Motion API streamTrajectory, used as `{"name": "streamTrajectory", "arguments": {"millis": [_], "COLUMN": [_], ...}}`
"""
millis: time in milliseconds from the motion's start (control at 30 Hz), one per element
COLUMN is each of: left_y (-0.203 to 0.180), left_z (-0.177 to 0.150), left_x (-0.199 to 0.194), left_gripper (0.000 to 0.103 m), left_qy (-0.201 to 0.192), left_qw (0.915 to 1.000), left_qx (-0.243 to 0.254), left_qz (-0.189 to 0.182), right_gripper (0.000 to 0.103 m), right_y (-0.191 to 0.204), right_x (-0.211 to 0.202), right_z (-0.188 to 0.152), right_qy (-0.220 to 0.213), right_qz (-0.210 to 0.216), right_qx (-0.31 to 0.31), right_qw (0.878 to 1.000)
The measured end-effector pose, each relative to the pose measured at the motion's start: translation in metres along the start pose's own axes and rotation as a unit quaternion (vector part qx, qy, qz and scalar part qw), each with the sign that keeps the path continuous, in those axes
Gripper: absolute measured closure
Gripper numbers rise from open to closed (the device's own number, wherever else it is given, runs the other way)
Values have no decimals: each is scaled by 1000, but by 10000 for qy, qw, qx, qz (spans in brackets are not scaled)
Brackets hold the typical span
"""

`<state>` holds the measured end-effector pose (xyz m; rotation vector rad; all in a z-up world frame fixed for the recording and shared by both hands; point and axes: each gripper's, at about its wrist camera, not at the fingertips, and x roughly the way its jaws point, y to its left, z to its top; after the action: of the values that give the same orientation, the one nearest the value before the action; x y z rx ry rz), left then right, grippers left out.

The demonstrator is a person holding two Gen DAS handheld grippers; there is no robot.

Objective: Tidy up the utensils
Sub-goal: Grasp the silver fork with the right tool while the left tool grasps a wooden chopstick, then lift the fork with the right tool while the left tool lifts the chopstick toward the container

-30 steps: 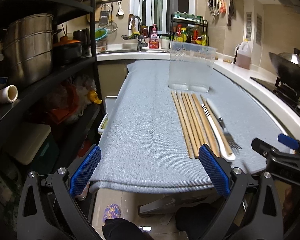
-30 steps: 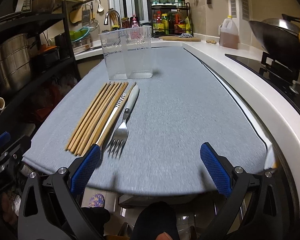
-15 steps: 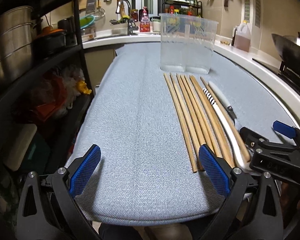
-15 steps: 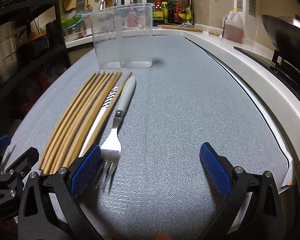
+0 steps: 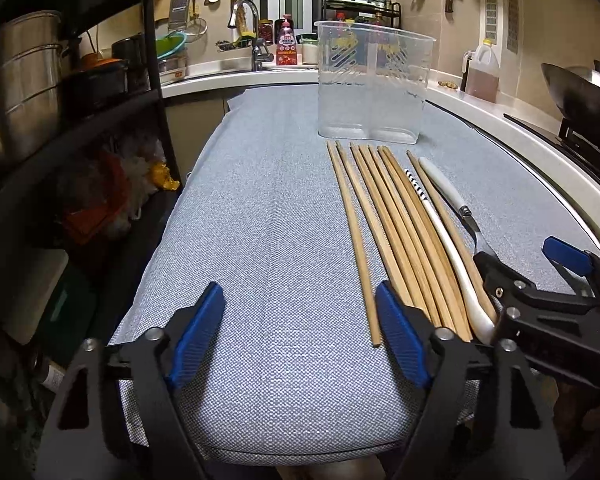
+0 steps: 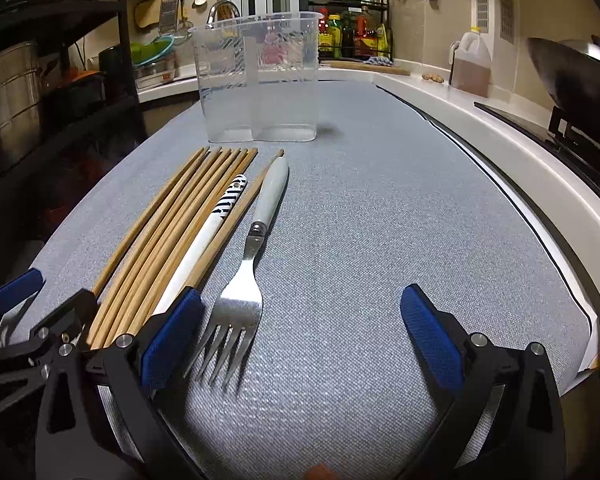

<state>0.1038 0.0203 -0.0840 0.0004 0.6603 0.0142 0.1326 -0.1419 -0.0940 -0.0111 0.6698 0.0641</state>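
Observation:
Several wooden chopsticks (image 5: pixel 384 224) (image 6: pixel 168 232) lie side by side on the grey cloth (image 5: pixel 260 240), with a white striped chopstick (image 6: pixel 204 236) and a white-handled fork (image 6: pixel 240 296) to their right. A clear two-compartment holder (image 5: pixel 374 84) (image 6: pixel 260 80) stands empty behind them. My left gripper (image 5: pixel 300 340) is open and empty, low over the cloth left of the chopsticks' near ends. My right gripper (image 6: pixel 300 340) is open, its left finger beside the fork's tines; it also shows in the left wrist view (image 5: pixel 540 292).
A black shelf rack (image 5: pixel 80 100) with pots stands left of the cloth. A white counter (image 6: pixel 500 136) runs along the right, with a wok (image 6: pixel 572 76) on a stove and an oil jug (image 6: pixel 470 64). A sink (image 5: pixel 244 28) lies behind.
Both grippers have moved forward and lower over the cloth. The right gripper's left finger now sits beside the fork tines. The utensils have not moved.

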Motion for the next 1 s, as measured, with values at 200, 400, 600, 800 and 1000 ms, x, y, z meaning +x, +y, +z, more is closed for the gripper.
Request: {"name": "streamTrajectory", "arguments": {"millis": [200,400,600,800,1000], "left_y": [-6,-9,-1,-3,-8], "left_z": [-2,2,13,33,54], "left_x": [-3,-4,-24,-43,-57], "left_gripper": [68,98,98,98,98], "left_qy": [-146,-97,-511,-960,-1280], "left_qw": [9997,9990,9974,9939,9896], "left_qx": [111,54,-94,27,220], "left_qz": [-170,-443,-506,-551,-621], "right_gripper": [49,81,81,81,81], "right_y": [-7,-9,-18,-26,-27], "right_x": [-23,-26,-39,-56,-63], "right_z": [-17,-13,-12,2,23], "right_qy": [-343,-339,-655,-1137,-1403], "right_qz": [322,460,398,398,431], "right_qx": [-234,-197,-109,-91,-70], "right_qw": [9986,9982,9970,9927,9891]}}
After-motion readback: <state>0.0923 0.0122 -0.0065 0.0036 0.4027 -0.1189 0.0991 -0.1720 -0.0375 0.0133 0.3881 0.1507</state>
